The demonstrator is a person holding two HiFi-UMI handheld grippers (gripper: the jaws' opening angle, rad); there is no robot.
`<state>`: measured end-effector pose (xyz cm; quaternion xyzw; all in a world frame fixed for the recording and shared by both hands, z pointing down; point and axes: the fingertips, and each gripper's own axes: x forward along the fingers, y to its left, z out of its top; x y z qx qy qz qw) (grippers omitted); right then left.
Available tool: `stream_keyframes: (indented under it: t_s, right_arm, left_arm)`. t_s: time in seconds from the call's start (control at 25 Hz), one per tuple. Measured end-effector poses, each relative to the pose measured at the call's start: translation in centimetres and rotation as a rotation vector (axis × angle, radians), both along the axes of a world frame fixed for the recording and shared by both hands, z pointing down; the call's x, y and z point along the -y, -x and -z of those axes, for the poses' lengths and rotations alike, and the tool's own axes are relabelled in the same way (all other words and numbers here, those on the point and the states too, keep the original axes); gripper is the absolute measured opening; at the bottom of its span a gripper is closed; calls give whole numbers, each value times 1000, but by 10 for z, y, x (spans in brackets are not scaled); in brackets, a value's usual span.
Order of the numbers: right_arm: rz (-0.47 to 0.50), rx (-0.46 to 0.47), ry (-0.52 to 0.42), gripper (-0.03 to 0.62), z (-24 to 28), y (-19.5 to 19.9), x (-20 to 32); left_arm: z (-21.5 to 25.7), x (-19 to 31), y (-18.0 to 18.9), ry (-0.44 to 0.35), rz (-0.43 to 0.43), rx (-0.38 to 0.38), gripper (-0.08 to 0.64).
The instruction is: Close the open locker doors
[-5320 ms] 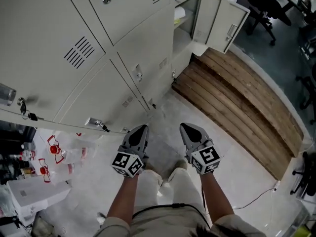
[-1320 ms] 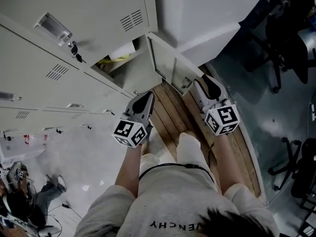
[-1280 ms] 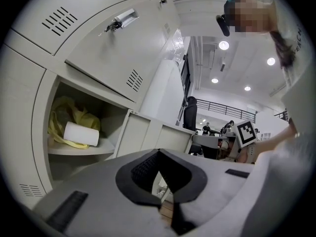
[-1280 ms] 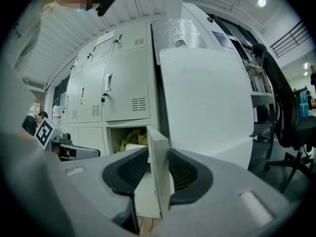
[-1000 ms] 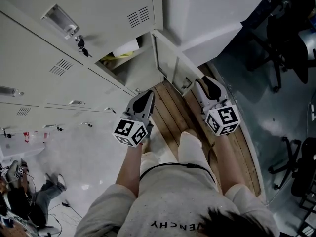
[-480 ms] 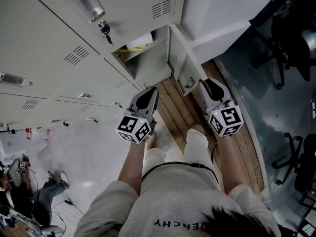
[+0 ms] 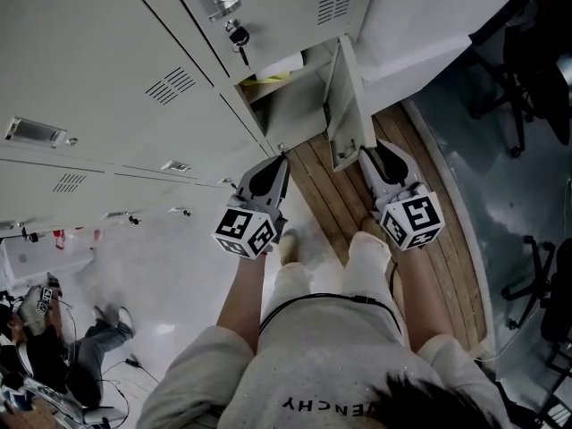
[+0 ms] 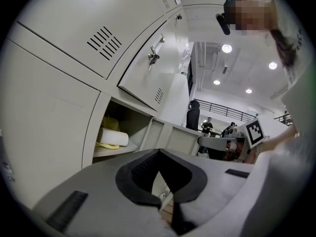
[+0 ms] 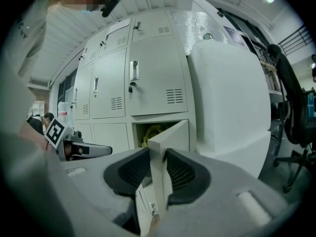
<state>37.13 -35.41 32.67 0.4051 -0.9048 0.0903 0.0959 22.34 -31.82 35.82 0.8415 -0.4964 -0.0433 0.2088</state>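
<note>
Locker door is seen almost edge-on in the head view, whereas a little over a second ago its inner face was turned broadly toward the camera. It hangs at the right end of the bottom row of the lockers, partly swung out from its compartment. Five seconds ago both grippers were held over pale floor, well away from this door. They are now held over the wooden planks in front of it.

The door is a thin, flat panel of pale painted sheet metal with a folded rim. The closed doors beside it carry slotted vents and recessed handles, and a key hangs in one lock. Inside the open compartment a white roll can be made out lying on something yellow. The planks are dark, grained and laid side by side.

The right gripper is stretched forward on a nearly straight arm. The door's free edge is taken between its ribbed black pads, which lie against both faces while the jaws are opening. The left gripper is held level beside it, just short of the lockers. Its tips are brought together and nothing is held between them.
</note>
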Motion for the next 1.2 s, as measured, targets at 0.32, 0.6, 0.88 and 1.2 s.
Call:
stream_keyframes:
  t_s: [0.32, 0.6, 0.88, 1.2]
  right_arm:
    - [13, 33, 2, 126, -1, 50, -4]
    - [70, 11, -12, 115, -3, 97, -2]
    - [122, 12, -27, 101, -3, 143, 12]
    - [165, 30, -31, 95, -5, 186, 32]
  left_arm:
    - [-4, -8, 45, 2, 15, 30, -3]
    - [-5, -11, 83, 2, 47, 30, -3]
    - [-5, -11, 115, 1, 82, 41, -3]
    - [-10, -14, 149, 7, 123, 69, -3]
